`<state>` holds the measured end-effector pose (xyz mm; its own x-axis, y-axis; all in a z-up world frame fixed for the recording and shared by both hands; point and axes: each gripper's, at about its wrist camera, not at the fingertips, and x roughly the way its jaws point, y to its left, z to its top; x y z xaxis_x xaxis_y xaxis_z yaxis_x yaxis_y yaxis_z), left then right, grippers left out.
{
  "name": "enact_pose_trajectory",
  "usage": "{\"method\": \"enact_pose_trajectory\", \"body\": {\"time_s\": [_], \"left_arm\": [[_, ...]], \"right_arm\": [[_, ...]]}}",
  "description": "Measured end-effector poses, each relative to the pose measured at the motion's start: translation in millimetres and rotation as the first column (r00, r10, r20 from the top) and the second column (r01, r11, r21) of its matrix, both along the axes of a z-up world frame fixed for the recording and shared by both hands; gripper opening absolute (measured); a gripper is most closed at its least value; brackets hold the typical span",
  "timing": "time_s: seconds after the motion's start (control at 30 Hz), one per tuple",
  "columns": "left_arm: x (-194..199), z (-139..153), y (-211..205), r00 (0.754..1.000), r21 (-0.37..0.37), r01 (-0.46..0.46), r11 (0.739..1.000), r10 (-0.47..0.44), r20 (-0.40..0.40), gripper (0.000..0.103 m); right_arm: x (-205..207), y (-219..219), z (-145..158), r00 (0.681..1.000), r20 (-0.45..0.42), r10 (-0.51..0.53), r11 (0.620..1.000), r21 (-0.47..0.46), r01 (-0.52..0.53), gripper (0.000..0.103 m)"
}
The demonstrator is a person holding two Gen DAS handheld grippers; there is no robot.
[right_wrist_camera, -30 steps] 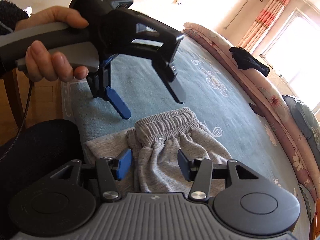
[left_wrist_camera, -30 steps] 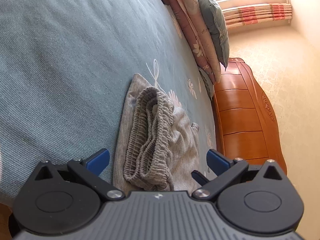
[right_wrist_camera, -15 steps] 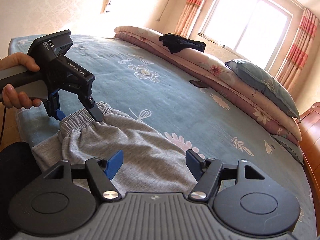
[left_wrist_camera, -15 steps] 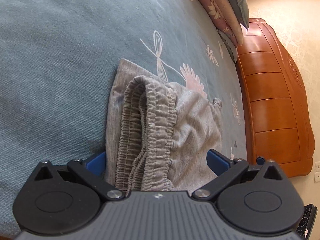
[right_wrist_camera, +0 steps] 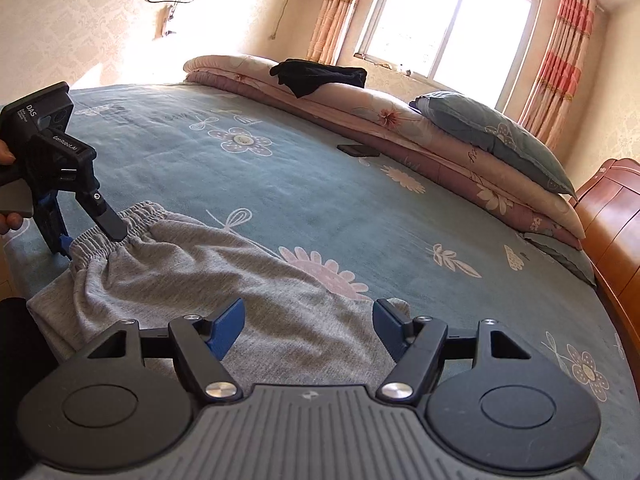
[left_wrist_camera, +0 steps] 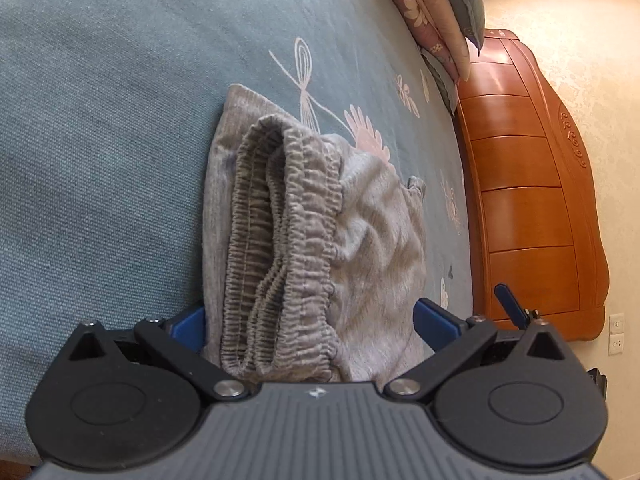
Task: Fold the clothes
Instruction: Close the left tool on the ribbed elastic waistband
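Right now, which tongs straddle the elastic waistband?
The left tongs: their fingers flank the grey shorts' gathered waistband. The right tongs hang open over plain fabric.

I see the folded pants [right_wrist_camera: 208,264] on the near edge of the bed [right_wrist_camera: 320,200], quilts [right_wrist_camera: 400,120] and a pillow [right_wrist_camera: 492,132] stacked along its far side, a phone [right_wrist_camera: 358,150] before them, the headboard [right_wrist_camera: 616,216] at right.

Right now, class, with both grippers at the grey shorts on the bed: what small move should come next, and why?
Probably close the left gripper on the elastic waistband. It straddles the bunched waistband with its fingers wide apart, so nothing is gripped yet. The right gripper, whose jaws have just been opening, hovers open over the other end of the grey shorts, which lie rumpled on the bedspread.
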<state>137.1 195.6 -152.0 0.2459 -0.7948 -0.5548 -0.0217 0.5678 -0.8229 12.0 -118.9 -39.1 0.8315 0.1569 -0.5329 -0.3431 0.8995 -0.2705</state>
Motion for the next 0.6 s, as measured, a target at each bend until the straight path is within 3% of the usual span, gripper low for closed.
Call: {"method": "enact_pose_trajectory", "body": {"time_s": [0.07, 0.2, 0.3, 0.43, 0.6], "left_arm": [[14, 0, -3, 1.000, -0.028, -0.005, 1.000, 0.005, 0.000, 0.102], [32, 2, -13, 1.000, -0.015, -0.005, 1.000, 0.005, 0.018, 0.102], [20, 4, -10, 0.997, 0.004, 0.066, 0.998, -0.066, 0.034, 0.102], [8, -1, -1, 0.997, -0.033, 0.071, 0.997, -0.070, 0.026, 0.101], [12, 1, -6, 0.996, -0.016, 0.075, 0.997, -0.074, 0.041, 0.098]], "right_arm": [[3, -7, 0, 1.000, -0.009, -0.019, 1.000, 0.019, 0.019, 0.075], [4, -23, 4, 0.998, -0.022, -0.055, 0.996, 0.072, 0.056, 0.075], [6, -35, 4, 0.996, -0.044, -0.076, 0.989, 0.123, 0.081, 0.075], [13, -56, -2, 0.991, -0.112, -0.071, 0.971, 0.221, 0.094, 0.076], [34, -90, -18, 0.962, -0.258, -0.083, 0.889, 0.418, 0.189, 0.076]]}}
